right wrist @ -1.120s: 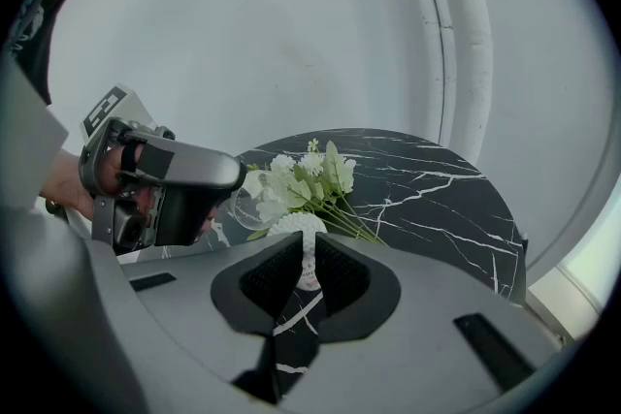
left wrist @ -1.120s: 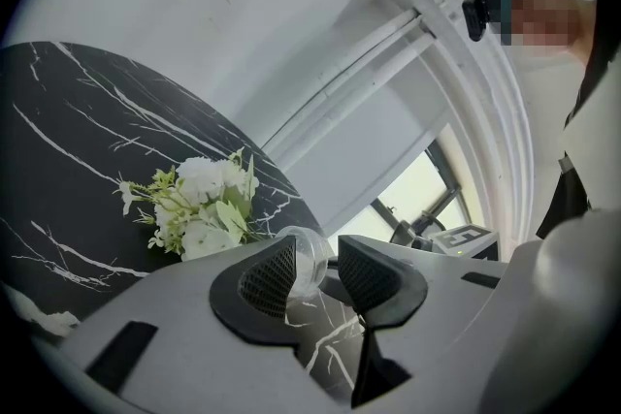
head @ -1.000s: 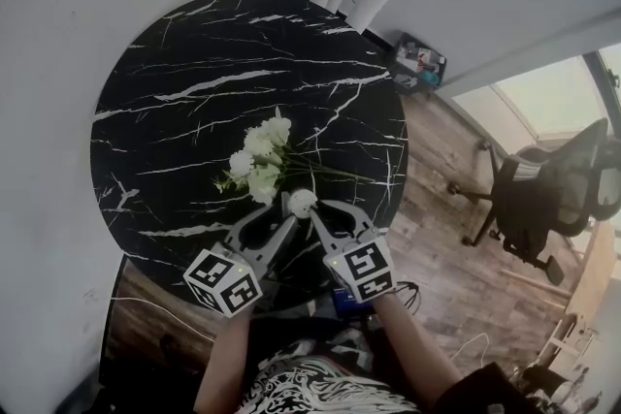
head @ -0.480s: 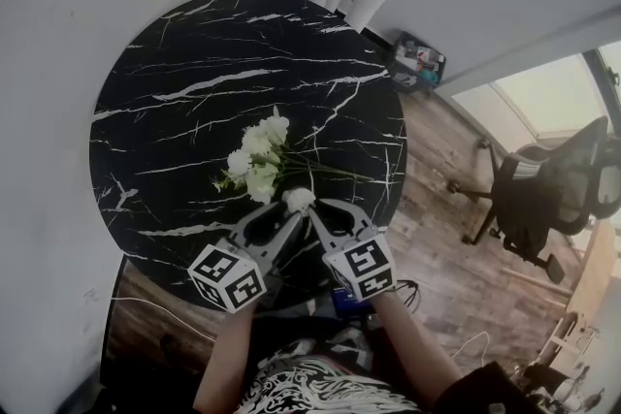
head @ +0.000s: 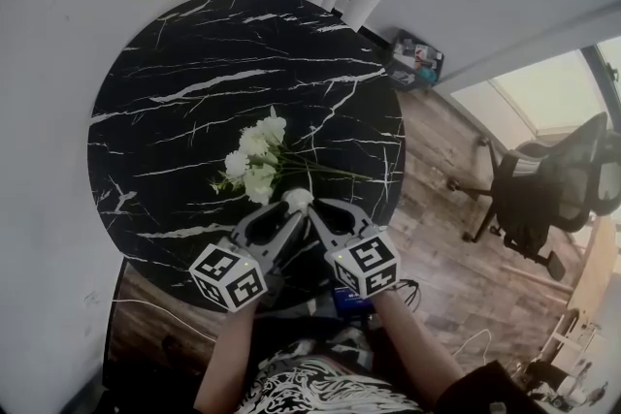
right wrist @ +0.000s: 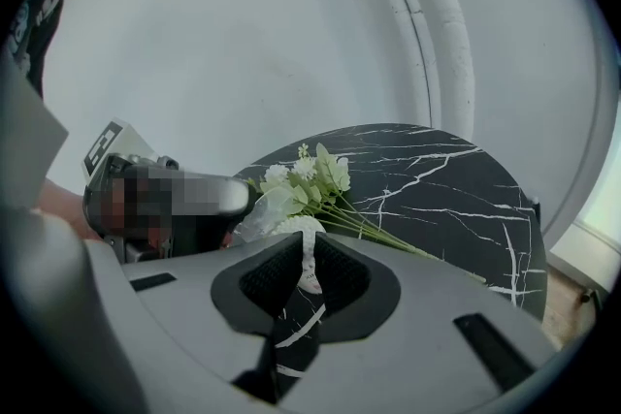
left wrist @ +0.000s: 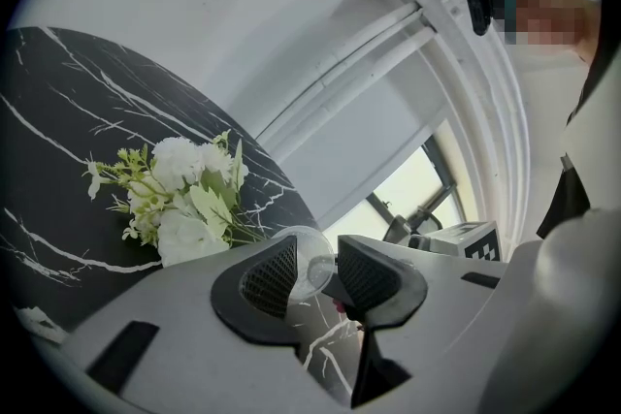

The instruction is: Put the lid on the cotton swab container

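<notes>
The left claw (left wrist: 315,269) pinches a clear, round lid (left wrist: 309,252) by its edge. The right claw (right wrist: 306,271) is pressed onto the narrow white container (right wrist: 296,228), whose swab tips seem to show above its pads. In the head view both meet over the worktop (head: 194,63) at its 5 o'clock edge, with flowers (head: 254,165) lying just beyond at 11 o'clock. The lid looks thin, light and slick, likely to flex or pop free, so a rim hold suits it. The container is best gripped low on its wall, leaving the mouth free.
</notes>
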Available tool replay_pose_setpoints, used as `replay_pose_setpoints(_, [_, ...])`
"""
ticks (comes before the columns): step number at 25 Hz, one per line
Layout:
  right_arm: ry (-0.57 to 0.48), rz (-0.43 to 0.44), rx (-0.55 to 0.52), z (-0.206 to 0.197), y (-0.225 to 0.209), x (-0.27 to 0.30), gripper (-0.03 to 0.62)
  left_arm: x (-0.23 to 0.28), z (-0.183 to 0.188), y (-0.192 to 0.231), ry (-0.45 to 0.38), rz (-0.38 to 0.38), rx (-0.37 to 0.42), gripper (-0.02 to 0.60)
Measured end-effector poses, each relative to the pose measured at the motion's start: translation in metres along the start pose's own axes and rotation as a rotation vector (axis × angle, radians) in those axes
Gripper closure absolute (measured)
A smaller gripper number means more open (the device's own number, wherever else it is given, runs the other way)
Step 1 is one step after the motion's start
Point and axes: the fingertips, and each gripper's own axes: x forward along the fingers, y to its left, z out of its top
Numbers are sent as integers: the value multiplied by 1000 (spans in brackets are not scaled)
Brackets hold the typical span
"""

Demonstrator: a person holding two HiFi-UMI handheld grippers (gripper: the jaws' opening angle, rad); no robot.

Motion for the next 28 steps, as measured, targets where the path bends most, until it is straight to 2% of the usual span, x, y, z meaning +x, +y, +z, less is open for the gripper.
replay_pose_setpoints(5, [-12,15,40,1,-1,0,572,1,0,3,-4,-2,-11,442])
replay_pose_setpoints(9, [-58,18,182,3,-11,-3,572,4,0,3,-3,-4,-12,442])
replay_pose_setpoints(11, [-89,13,214,9,-15,-8,574,4,0,2,1,-6,-14,442])
replay_pose_setpoints(16, [-127,18,109,24,-12,-14,573,7,-2,2,5,-10,-21,442])
replay_pose_setpoints(28, [-134,29,11,27,-1,-13,574,13,-3,4,4,-7,-30,442])
